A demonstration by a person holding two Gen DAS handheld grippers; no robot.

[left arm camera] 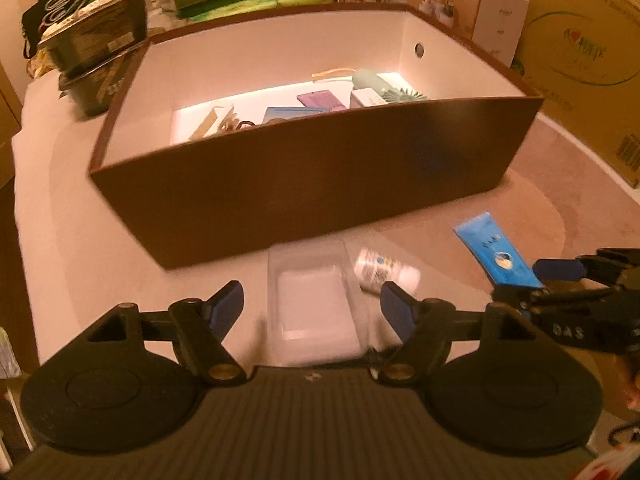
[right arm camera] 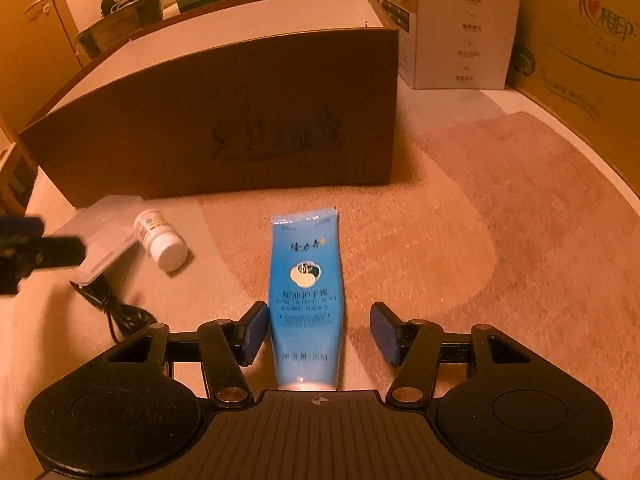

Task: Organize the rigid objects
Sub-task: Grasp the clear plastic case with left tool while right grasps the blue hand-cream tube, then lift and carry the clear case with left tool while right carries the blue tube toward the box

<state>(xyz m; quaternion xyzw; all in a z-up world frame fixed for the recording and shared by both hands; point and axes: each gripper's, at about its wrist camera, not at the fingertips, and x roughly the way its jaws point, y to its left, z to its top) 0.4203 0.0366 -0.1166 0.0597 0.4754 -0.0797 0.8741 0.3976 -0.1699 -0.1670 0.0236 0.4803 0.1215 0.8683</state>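
Note:
A brown open box (left arm camera: 312,176) with a white inside holds several small items; it also shows in the right wrist view (right arm camera: 224,120). My left gripper (left arm camera: 312,306) is open, with a clear plastic case (left arm camera: 316,304) between its fingers on the table. A small white bottle (left arm camera: 386,274) lies just right of the case. My right gripper (right arm camera: 320,332) is open around a blue tube (right arm camera: 306,300) that lies flat on the table, apart from the pads. In the left wrist view the right gripper (left arm camera: 560,276) sits over the tube (left arm camera: 494,254).
Cardboard boxes (left arm camera: 580,60) stand at the right and back. Dark stacked containers (left arm camera: 96,56) stand at the left. A black cable (right arm camera: 116,312) lies near the clear case (right arm camera: 106,236) and white bottle (right arm camera: 162,238). A tan mat (right arm camera: 480,220) covers the table.

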